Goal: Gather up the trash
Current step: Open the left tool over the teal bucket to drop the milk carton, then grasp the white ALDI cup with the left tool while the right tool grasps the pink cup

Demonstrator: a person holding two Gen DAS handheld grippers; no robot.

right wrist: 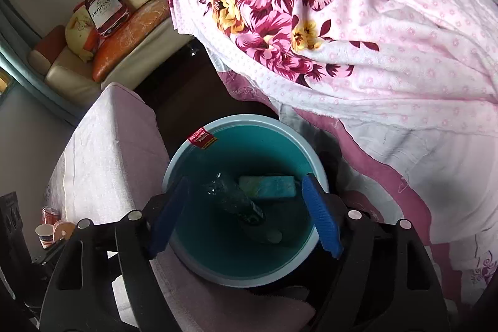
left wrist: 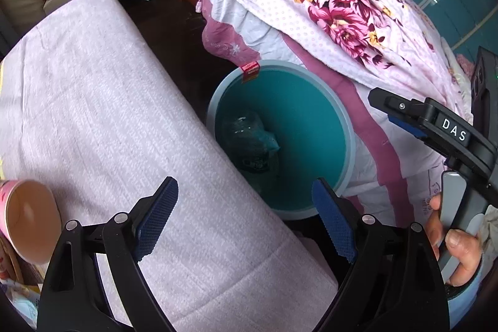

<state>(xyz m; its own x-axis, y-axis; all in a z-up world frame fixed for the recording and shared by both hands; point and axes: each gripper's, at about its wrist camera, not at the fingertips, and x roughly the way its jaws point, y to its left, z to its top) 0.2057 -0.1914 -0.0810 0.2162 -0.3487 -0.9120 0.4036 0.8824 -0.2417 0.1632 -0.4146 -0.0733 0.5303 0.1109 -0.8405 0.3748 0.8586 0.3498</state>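
The teal bin (right wrist: 246,201) stands on the floor between a cloth-covered tabletop (left wrist: 102,101) and a bed draped in a floral sheet (right wrist: 358,30). Inside it already lie a clear plastic bottle (right wrist: 239,207) and, touching it, a pale flat packet (right wrist: 269,186); a red label (right wrist: 204,138) hangs over the far rim. So part of the trash looks to be collected.

The right gripper (right wrist: 246,213) hangs directly above the bin's mouth with its blue fingers (right wrist: 322,217) spread wide and nothing between them, which suits a drop just made, though that is only a guess. The left gripper (left wrist: 246,220) hovers over the tabletop's edge beside the bin, its fingers (left wrist: 157,217) likewise released and empty.

What is left seems to sit at the near left end of the tabletop: a pink paper cup (left wrist: 29,220) lying close to the left gripper, and in the right view a small paper cup (right wrist: 45,235), another cup on its side and a red can (right wrist: 49,213) clustered together. Those probably go in next. A sofa (right wrist: 102,52) stands well back.
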